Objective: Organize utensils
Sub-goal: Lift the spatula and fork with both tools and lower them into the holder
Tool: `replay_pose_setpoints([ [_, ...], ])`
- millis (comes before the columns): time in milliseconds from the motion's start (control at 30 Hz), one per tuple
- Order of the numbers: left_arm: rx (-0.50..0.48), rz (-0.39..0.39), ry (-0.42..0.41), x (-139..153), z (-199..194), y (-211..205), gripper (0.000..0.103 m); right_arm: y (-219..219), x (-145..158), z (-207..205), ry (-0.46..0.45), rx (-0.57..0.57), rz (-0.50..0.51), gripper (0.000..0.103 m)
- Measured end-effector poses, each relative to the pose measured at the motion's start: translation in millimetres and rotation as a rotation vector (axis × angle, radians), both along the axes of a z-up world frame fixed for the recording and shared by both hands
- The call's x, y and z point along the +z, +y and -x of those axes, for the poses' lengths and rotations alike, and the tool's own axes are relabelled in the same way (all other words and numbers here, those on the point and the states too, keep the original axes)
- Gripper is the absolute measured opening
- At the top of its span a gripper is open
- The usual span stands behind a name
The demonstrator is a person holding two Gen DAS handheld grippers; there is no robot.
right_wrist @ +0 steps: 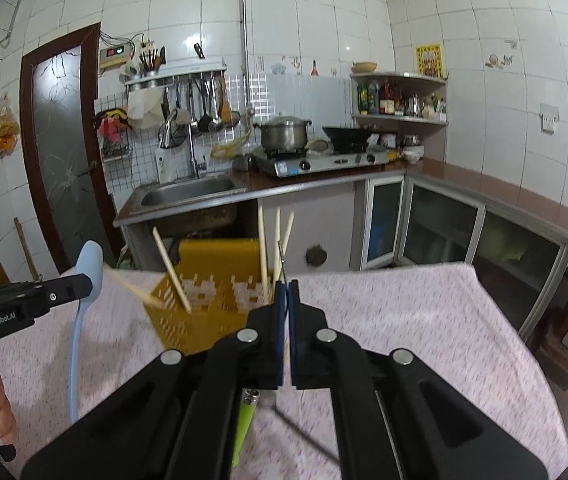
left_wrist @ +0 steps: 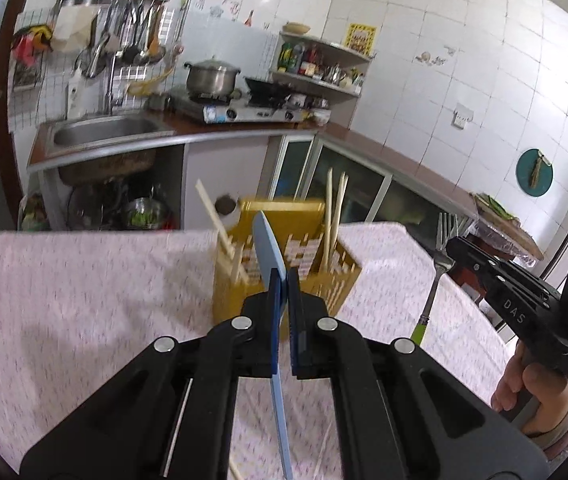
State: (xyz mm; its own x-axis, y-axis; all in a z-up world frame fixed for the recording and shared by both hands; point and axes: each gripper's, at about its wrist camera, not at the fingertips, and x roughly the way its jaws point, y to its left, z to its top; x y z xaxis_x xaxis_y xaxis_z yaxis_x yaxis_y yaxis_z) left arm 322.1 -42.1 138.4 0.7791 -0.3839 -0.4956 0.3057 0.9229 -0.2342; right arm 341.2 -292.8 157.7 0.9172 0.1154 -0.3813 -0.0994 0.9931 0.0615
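Observation:
A yellow slotted utensil basket (left_wrist: 284, 276) stands on the table at its far edge, with several wooden chopsticks (left_wrist: 334, 216) upright in it; it also shows in the right wrist view (right_wrist: 203, 296). My left gripper (left_wrist: 286, 280) is shut on a light blue spoon (left_wrist: 268, 244), bowl up, held above the table just before the basket; the spoon also shows in the right wrist view (right_wrist: 89, 268). My right gripper (right_wrist: 287, 290) is shut on a fork with a green handle (left_wrist: 440, 256), tines up, to the right of the basket.
The table wears a pink patterned cloth (left_wrist: 83, 300). Behind it run a kitchen counter with a steel sink (right_wrist: 187, 192), a gas stove with a pot (right_wrist: 284, 132) and wok, and glass-door cabinets (right_wrist: 440, 220).

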Motion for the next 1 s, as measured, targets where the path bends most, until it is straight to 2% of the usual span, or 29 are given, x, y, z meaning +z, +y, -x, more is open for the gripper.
replay_pose_setpoints([
  [133,-0.005,-0.021,-0.063,23,-15,-10,0.002,-2,25,-17,-0.045,-0.009,0.018,0.001],
  [233,0.003,-0.045,-0.141,40,-32,-17,0.002,-3,44,-33,-0.083,-0.018,0.034,0.001],
  [367,0.023,-0.067,-0.229,50,-50,-24,0.002,0,61,-54,-0.144,-0.027,0.044,0.001],
  [467,0.044,-0.056,-0.305,52,-63,-26,0.002,4,66,-68,-0.192,-0.040,0.064,0.001],
  [633,0.080,-0.068,-0.376,35,-92,-36,0.002,14,53,-86,-0.237,-0.053,0.092,0.001],
  [767,0.095,-0.049,-0.385,9,-108,-35,0.002,19,33,-95,-0.242,-0.043,0.093,0.001],
  [900,0.112,-0.016,-0.434,5,-96,-33,0.002,25,15,-99,-0.225,-0.027,0.106,0.001],
  [1000,0.095,-0.078,-0.445,2,-90,-42,0.002,29,3,-99,-0.211,-0.013,0.115,0.001],
])
